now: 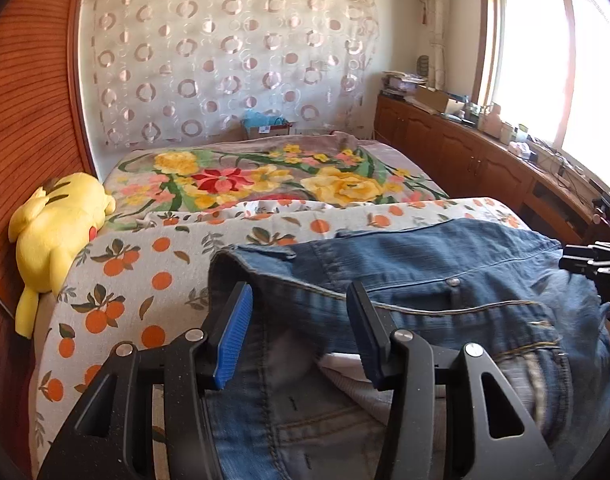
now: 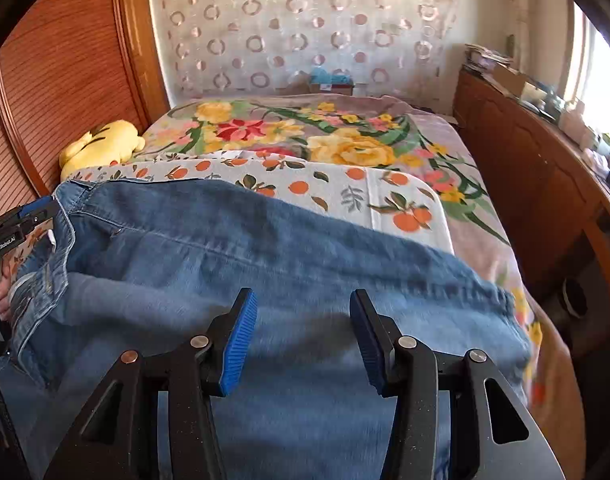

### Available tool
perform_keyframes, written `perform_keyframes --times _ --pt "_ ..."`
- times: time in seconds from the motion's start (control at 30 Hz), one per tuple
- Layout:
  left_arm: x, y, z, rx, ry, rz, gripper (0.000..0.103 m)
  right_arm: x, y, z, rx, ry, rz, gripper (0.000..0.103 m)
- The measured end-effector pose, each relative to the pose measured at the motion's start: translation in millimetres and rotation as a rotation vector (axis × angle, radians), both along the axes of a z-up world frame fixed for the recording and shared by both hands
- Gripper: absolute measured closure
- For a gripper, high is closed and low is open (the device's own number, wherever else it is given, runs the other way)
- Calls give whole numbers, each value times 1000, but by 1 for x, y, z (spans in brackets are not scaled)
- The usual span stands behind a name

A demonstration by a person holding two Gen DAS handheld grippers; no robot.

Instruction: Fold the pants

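At the bottom of each wrist view, the left gripper (image 1: 301,320) and right gripper (image 2: 303,328) hover with jaws apart, gripping nothing, over the jeans (image 2: 241,248) spread mid-frame on the orange-print sheet (image 2: 385,192). Judging the fold: pinch waistband (image 1: 405,276) and leg edge evenly, keeping seams aligned. Beyond lies the floral blanket (image 2: 345,136).

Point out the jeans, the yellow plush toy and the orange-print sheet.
jeans (image 2: 265,248): right wrist view, leg fabric.
yellow plush toy (image 1: 61,224): left wrist view, its body.
orange-print sheet (image 1: 145,276): left wrist view, bare patch left of the waistband.
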State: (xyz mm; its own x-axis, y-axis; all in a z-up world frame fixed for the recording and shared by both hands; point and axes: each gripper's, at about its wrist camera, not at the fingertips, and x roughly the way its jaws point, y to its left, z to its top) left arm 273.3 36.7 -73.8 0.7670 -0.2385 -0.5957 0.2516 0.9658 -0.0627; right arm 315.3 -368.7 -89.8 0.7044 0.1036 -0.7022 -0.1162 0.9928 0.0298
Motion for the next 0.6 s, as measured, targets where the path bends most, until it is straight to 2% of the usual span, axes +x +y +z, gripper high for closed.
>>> perform_keyframes --times 0.1,0.27,0.47,0.6 --pt "-13 -14 15 2 0 -36 53 -32 6 0 -21 -27 -22 53" --pt "-50 -38 33 30 -25 -109 53 -70 19 -4 10 -53 -38 53" --pt "-80 -34 26 71 -5 -101 53 -98 32 -14 21 -57 -34 53" --pt "-100 -12 11 84 41 -56 53 -102 37 -25 15 -47 -25 53"
